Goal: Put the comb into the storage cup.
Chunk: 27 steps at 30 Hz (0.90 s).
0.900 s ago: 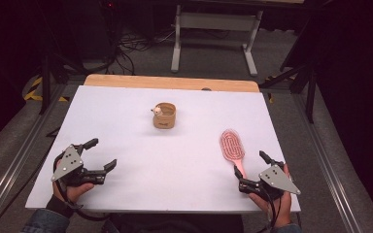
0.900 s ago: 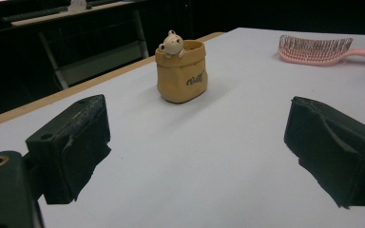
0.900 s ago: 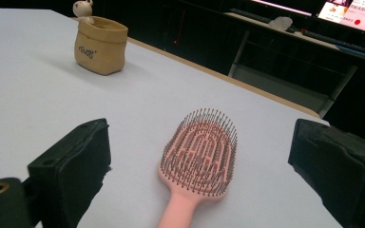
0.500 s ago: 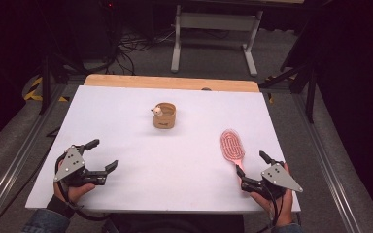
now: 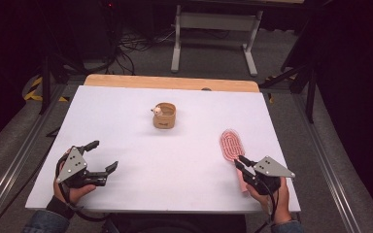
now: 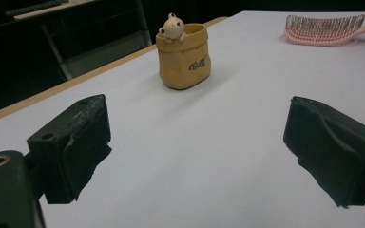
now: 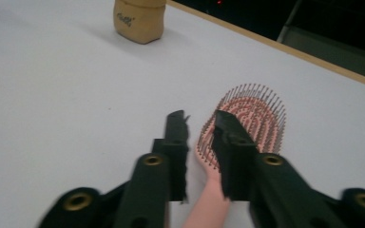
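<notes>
white table (image 5: 141, 165), pink bristled hairbrush (image 5: 231, 145) lying flat

White table (image 5: 126, 126); tan pouch (image 5: 164, 116); pink hairbrush (image 5: 231, 145) lying flat.

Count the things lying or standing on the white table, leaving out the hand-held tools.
2. A tan pot with a small bear figure stands near the middle of the white table, toward its far edge. A pink hairbrush lies bristles-up near the right edge.

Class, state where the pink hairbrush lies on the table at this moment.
In the high view the pink hairbrush lies bristles up on the white table at its right side, right of the small tan pot, its handle between the jaws of the right tongs.
</notes>
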{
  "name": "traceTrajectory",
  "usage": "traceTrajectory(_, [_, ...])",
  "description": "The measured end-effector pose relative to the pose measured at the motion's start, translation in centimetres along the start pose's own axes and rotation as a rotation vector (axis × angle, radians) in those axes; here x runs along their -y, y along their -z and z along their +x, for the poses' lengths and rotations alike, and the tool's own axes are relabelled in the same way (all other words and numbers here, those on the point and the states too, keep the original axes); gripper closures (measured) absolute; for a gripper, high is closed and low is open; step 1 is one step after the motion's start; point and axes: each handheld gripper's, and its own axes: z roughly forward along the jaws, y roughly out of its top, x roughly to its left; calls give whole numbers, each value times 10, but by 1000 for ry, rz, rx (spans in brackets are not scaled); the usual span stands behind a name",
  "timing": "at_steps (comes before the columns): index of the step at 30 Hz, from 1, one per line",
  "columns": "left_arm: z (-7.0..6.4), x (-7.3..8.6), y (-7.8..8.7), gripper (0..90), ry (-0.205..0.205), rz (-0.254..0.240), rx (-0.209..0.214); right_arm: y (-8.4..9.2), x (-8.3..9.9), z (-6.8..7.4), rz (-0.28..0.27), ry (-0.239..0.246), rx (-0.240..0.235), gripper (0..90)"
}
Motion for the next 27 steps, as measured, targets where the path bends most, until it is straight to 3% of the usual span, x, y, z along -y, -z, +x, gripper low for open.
traceTrajectory(1, [1, 0, 0, 98, -5, 4, 0, -3, -1, 0, 17, 4, -30, 879])
traceTrajectory(3, [0, 0, 0, 98, -5, 6, 3, -6, -2, 0, 28, 20, -52, 897])
traceTrajectory(5, [0, 1, 0, 98, -5, 7, 5, -7, -2, 0, 30, 23, -60, 898])
traceTrajectory(8, [-1, 1, -1, 103, 1, 11, 16, -12, -3, 4, 66, 51, -124, 898])
traceTrajectory(10, [-1, 1, -1, 103, -3, 14, 17, -13, -2, 5, 80, 61, -131, 897])
traceTrajectory(13, [-2, 1, -1, 103, -16, 15, 19, -19, 2, 9, 151, 93, -178, 897])
traceTrajectory(21, [-3, 2, -3, 103, -20, 28, 27, -26, 9, 15, 256, 135, -213, 897])
traceTrajectory(27, [-4, 1, -3, 103, -36, 36, 26, -27, 15, 11, 342, 118, -201, 897])
